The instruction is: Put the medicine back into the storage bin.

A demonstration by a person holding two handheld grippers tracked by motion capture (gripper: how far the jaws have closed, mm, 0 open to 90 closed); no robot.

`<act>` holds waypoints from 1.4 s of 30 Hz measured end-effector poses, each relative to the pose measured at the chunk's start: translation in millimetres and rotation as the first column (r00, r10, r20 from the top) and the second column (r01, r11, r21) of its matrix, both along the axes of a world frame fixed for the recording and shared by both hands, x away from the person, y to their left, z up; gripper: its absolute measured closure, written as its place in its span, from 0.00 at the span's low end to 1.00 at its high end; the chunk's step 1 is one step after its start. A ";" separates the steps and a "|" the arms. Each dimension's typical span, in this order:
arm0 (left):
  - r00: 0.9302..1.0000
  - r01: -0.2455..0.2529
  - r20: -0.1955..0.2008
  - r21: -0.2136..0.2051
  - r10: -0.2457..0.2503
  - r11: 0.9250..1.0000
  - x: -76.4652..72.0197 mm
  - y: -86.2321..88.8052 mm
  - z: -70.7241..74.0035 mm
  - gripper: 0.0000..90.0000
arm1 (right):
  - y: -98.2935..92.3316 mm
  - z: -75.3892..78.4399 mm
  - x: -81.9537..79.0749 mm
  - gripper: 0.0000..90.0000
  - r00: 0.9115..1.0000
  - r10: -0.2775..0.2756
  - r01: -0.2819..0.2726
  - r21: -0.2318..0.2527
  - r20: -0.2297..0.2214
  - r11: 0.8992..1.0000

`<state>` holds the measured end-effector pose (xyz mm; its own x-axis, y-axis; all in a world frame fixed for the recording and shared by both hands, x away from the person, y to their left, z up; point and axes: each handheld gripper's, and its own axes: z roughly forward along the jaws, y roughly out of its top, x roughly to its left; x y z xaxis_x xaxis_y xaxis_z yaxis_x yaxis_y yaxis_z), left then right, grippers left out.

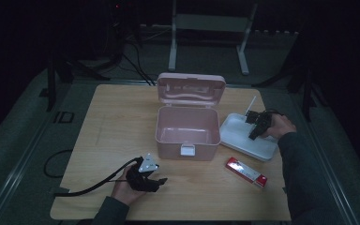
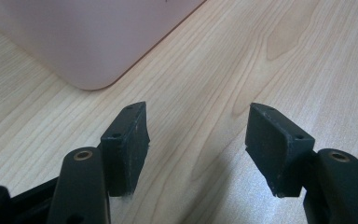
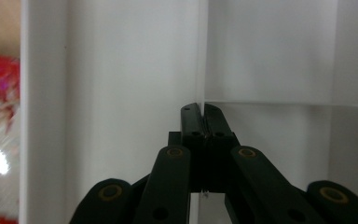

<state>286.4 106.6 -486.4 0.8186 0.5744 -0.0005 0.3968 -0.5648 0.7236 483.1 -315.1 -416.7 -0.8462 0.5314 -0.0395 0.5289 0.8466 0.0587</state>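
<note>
White plastic tray (image 1: 243, 140) sat on the table (image 1: 112, 122) just R of the open pink box (image 1: 187, 129), long axis slanting toward the near-R, w/ the right gripper (image 1: 255, 125) down inside it, jaws pressed together on what looked like a thin upright divider wall (image 3: 200, 56). Left gripper (image 2: 198, 135) rested well apart near the front edge, jaws spread w/ nothing between, so the R hand was far nearer the tray; red packet (image 1: 246, 171) lay just in front of it.

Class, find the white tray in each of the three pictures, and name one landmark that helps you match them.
High view: the white tray lies right of the pink box, under the right gripper.
Left gripper view: no tray here; a corner of the pink box on the wooden table.
Right gripper view: the tray's walls rise ahead of the shut jaws.
Shared landmark: the pink box.
</note>
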 end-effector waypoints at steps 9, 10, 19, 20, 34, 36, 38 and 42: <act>1.000 0.000 0.002 0.002 0.000 1.000 -0.3 0.1 0.2 0.43 | 5.0 -19.2 1.8 0.91 0.999 -0.036 0.037 -0.006 0.024 0.999; 1.000 0.000 0.003 0.004 0.000 1.000 -0.3 0.3 0.3 0.43 | 5.0 -18.0 0.4 0.87 0.999 -0.043 0.043 -0.002 0.026 0.999; 1.000 -0.004 0.005 -0.002 0.004 1.000 -0.5 0.4 0.4 0.43 | 4.7 -7.7 -36.6 0.74 0.994 -0.066 0.059 0.071 0.092 0.996; 1.000 -0.004 0.006 -0.001 0.004 1.000 -0.6 0.4 0.4 0.43 | 4.5 -7.8 -41.2 0.72 0.994 -0.067 0.059 0.081 0.091 0.995; 1.000 -0.007 0.008 -0.004 0.007 1.000 -1.2 1.5 1.0 0.43 | 8.5 -4.5 -102.7 0.58 0.991 -0.079 0.057 0.194 0.107 0.979; 1.000 -0.007 0.008 -0.004 0.007 1.000 -1.1 1.6 1.0 0.43 | 8.9 -5.8 -106.4 0.57 0.991 -0.082 0.060 0.202 0.102 0.978; 1.000 -0.007 0.005 -0.001 0.007 1.000 -0.9 1.3 0.5 0.43 | 10.8 -10.5 -116.8 0.55 0.992 -0.082 0.060 0.217 0.093 0.974; 1.000 -0.006 0.007 0.000 0.006 1.000 -1.1 1.4 0.7 0.43 | 13.9 -16.6 -125.9 0.52 0.994 -0.085 0.067 0.215 0.074 0.974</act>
